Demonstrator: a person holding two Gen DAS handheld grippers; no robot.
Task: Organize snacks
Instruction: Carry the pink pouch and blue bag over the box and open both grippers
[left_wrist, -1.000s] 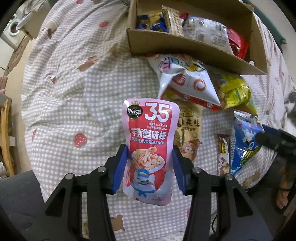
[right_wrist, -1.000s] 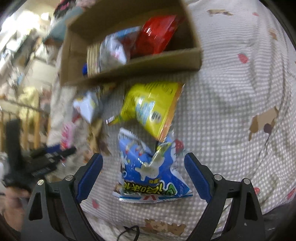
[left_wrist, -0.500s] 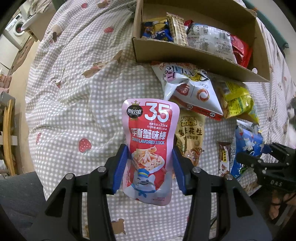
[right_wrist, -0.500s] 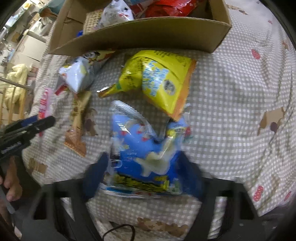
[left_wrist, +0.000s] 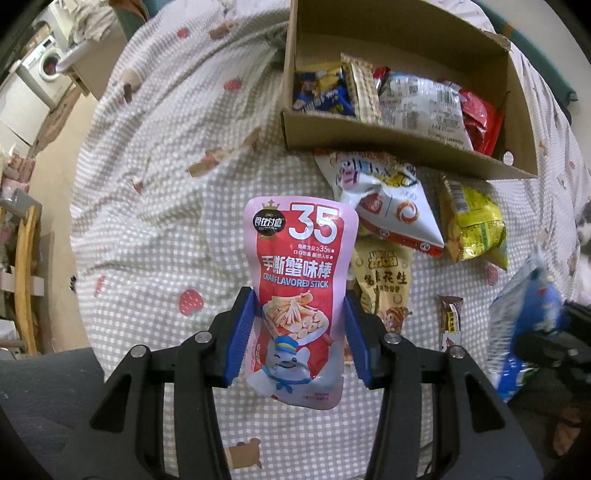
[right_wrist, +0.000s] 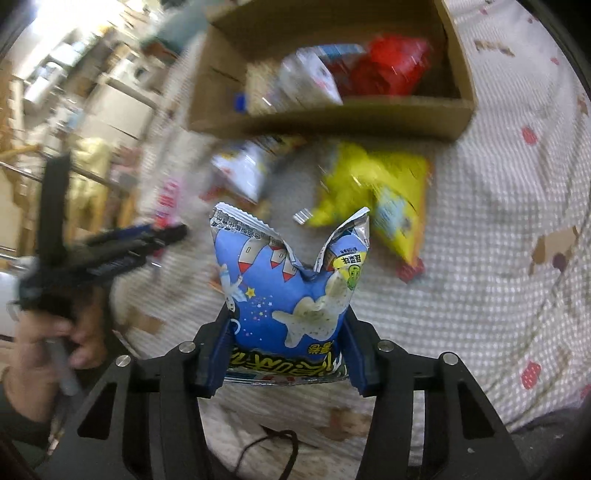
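My left gripper (left_wrist: 299, 328) is shut on a pink and red crab-stick pouch (left_wrist: 301, 266), held upright above the checked cloth (left_wrist: 155, 229). In the right wrist view my right gripper (right_wrist: 286, 347) has its jaws closing on a blue puffed snack bag (right_wrist: 288, 291); the pads press its sides and the bag is off the cloth. That blue bag (left_wrist: 524, 317) shows blurred at the right edge of the left wrist view. A cardboard box (left_wrist: 399, 144) behind holds several snack packs. The same box (right_wrist: 332, 114) appears blurred in the right wrist view.
On the cloth in front of the box lie a white triangular bag (left_wrist: 391, 206), a yellow bag (left_wrist: 472, 225), a tan peanut pouch (left_wrist: 384, 280) and a small brown bar (left_wrist: 450, 321). A hand (right_wrist: 44, 354) holds the left gripper. A washing machine (left_wrist: 40, 70) stands far left.
The right gripper closed on the blue bag and lifted it off the cloth. The left gripper keeps its hold on the pink pouch and has tilted a little, bringing the box lower in its view.
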